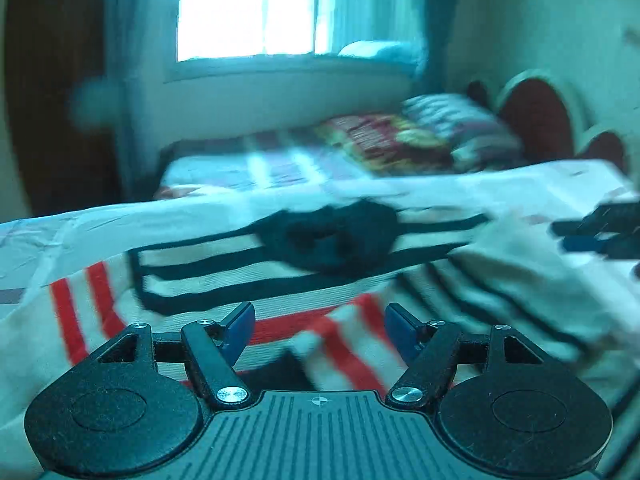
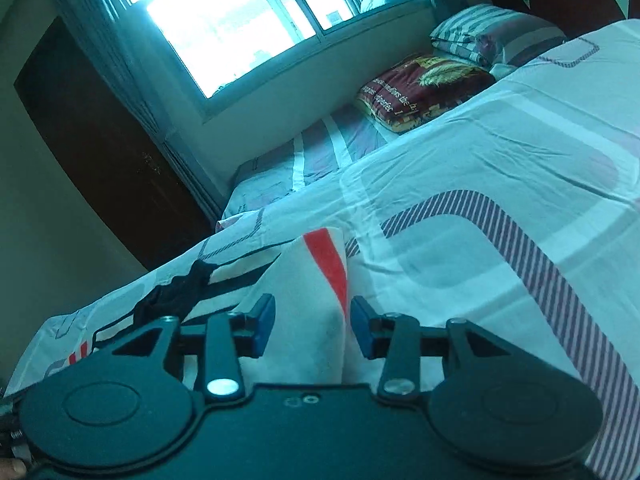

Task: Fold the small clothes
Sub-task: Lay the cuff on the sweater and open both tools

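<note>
Left claw (image 1: 319,330), jaws spread and empty, is held low over the striped shirt (image 1: 224,276) spread on the bed (image 1: 60,228), likely for a fresh grip. Right claw (image 2: 313,326) is seen open astride a raised shirt fold (image 2: 316,280), not yet pinched.

Garment (image 1: 280,276): on the bed (image 1: 80,224), at my left gripper's (image 1: 319,330) twelve o'clock.
Pillows (image 2: 424,84): behind it, at one o'clock.
My right gripper (image 2: 306,326): astride a raised fold (image 2: 316,280).
</note>
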A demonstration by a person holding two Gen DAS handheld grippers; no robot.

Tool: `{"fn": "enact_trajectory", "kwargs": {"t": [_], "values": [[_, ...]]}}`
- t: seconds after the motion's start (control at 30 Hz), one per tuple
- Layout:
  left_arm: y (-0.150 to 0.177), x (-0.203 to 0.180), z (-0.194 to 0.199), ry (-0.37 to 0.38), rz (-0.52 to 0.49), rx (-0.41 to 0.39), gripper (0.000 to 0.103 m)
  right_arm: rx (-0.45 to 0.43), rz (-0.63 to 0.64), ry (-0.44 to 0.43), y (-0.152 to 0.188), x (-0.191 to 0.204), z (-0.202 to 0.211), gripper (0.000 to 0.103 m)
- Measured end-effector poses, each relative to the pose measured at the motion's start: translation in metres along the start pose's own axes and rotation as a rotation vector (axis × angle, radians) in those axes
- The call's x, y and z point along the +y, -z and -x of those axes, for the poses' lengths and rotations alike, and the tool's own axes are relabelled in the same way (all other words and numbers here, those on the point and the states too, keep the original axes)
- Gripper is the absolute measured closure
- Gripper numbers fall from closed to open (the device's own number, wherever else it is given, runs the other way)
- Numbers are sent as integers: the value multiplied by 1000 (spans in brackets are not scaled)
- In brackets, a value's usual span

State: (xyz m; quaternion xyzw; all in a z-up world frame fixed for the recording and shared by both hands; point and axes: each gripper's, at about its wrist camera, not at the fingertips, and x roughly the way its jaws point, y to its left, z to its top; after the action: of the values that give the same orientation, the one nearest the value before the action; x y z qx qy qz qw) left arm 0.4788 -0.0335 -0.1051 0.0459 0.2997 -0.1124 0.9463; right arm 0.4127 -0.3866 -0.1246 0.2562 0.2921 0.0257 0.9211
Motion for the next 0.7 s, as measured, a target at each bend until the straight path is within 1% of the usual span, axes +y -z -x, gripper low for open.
{"fn": "enact_trajectory", "kwargs": {"t": [0.03, 0.07, 0.1, 0.13, 0.17, 0.2, 0.23, 0.27, 0.33, 0.37, 0.4, 0.43, 0.47, 0.5, 0.53, 0.57, 0.63, 0.7], "values": [[0, 2, -4, -50, 3, 10, 32, 16, -22, -3, -5, -4, -11, 60], [3, 7, -7, -68, 18, 22, 34, 26, -34, -6, -8, -7, -18, 60], [6, 12, -13, -67, 28, 57, 37, 40, -38, -14, -10, -10, -24, 66], [12, 13, -19, -72, 23, 96, 37, 61, -24, -24, -10, -11, -29, 75], [17, 17, -17, -65, 32, 78, 37, 76, 33, 7, -8, -7, -33, 93], [19, 20, -15, -72, 37, 77, 37, 71, 74, 67, -6, -6, -35, 93], [20, 21, -13, -81, 40, 77, 37, 54, 55, 76, -5, -13, -33, 94], [21, 20, -12, -88, 37, 74, 37, 46, 30, 78, -5, -19, -33, 97], [23, 19, -12, -97, 37, 64, 37, 41, 28, 75, -2, -22, -32, 96], [22, 19, -11, -97, 37, 65, 37, 48, 47, 84, -3, -17, -32, 94], [20, 19, -8, -100, 40, 69, 37, 39, 72, 103, -6, -11, -29, 85], [20, 19, -5, -104, 53, 51, 37, 6, 105, 118, -8, -3, -22, 82], [19, 18, 2, -103, 57, 11, 37, -34, 151, 107, -8, 6, -14, 81], [18, 17, 7, -96, 55, -15, 37, -58, 184, 97, -9, 11, -11, 79], [18, 15, 10, -82, 52, -24, 37, -67, 208, 98, -11, 17, -12, 79], [17, 12, 10, -69, 48, -24, 37, -61, 218, 98, -14, 20, -17, 81], [20, 5, 2, -57, 28, 6, 37, -9, 236, 96, -16, 24, -34, 86], [27, 0, -16, -69, 0, 100, 35, 81, 294, 161, -9, 28, -57, 89]]}}
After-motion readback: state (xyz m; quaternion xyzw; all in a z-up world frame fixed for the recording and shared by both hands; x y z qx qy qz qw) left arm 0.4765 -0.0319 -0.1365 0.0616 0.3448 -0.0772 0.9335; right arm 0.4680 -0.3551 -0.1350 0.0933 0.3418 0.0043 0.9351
